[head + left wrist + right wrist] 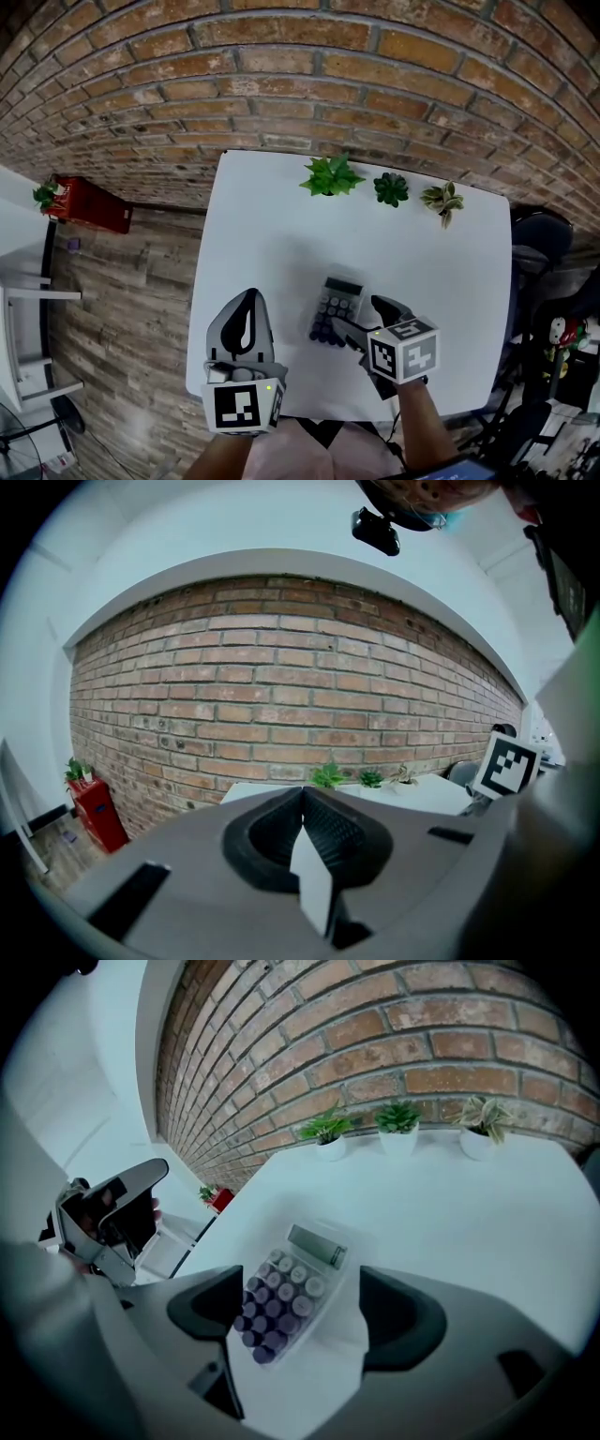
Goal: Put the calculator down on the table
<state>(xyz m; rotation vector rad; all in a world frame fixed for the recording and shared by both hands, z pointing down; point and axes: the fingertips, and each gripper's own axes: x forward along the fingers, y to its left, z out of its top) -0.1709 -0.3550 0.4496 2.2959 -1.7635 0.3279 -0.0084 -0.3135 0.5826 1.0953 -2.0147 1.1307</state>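
Observation:
A white calculator (336, 308) with round purple keys and a grey display lies flat on the white table (272, 244). In the right gripper view the calculator (286, 1297) rests between the jaws with gaps on both sides. My right gripper (359, 327) stands open just above the calculator's near end, its pads clear of it. My left gripper (246, 323) hovers to the left near the table's front edge, jaws shut with nothing between them. The left gripper view shows the left gripper (303, 829) aimed toward the brick wall.
Three small potted plants (330, 176) (391, 188) (442, 200) line the table's far edge by the brick wall (300, 66). A red box (89, 204) with a plant sits on the wood floor at left. A black chair (544, 239) stands at right.

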